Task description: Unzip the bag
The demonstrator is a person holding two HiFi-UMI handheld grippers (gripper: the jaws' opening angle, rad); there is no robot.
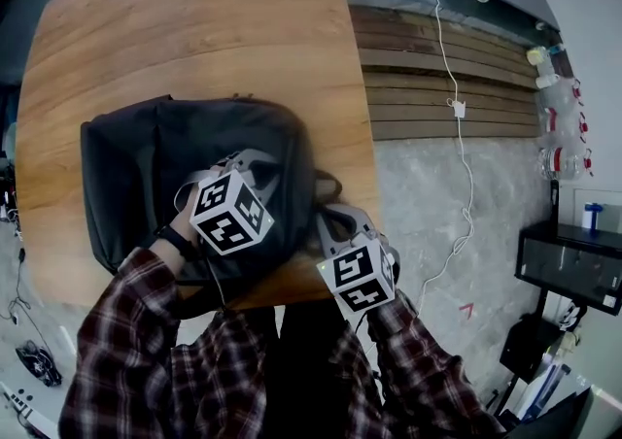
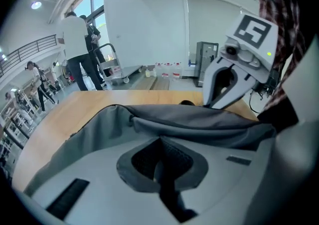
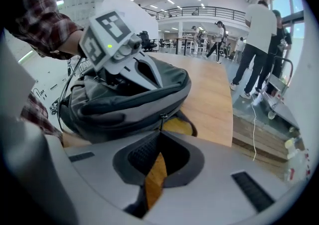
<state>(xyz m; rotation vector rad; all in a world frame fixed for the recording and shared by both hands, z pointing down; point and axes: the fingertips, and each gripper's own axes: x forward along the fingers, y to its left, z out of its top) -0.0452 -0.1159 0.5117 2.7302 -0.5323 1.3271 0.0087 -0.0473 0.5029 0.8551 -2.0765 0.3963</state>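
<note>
Toward the near edge of the wooden surface (image 1: 194, 19) lies the dark bag (image 1: 146, 165), flat, its long axis running left to right along that edge and its right end close to the surface's right edge. The left claw (image 1: 255, 167) sits on top of the bag, toward its right half. In the left gripper view the left claw (image 2: 160, 140) is clenched, with a ridge of grey bag fabric (image 2: 174, 124) drawn up right at its tips, so it looks to be pinching a fold of the bag. The right claw (image 1: 340, 219) is at the bag's near right corner, by the surface's near edge. In the right gripper view the zipper pull (image 3: 160, 116) hangs from the bag's side (image 3: 124, 99) straight ahead of the right claw (image 3: 159, 137), and its thin tab runs down into the tips. The jaws meet there, and only a narrow sliver of wood shows between them further back, so I judge this claw clamped on the pull. What matters for the coming move is the zip track, which seems to curve away from the pull along the bag's side panel, toward the left claw. The right claw is much the nearer, and would likely drag along that seam while the left braces the fabric.
</note>
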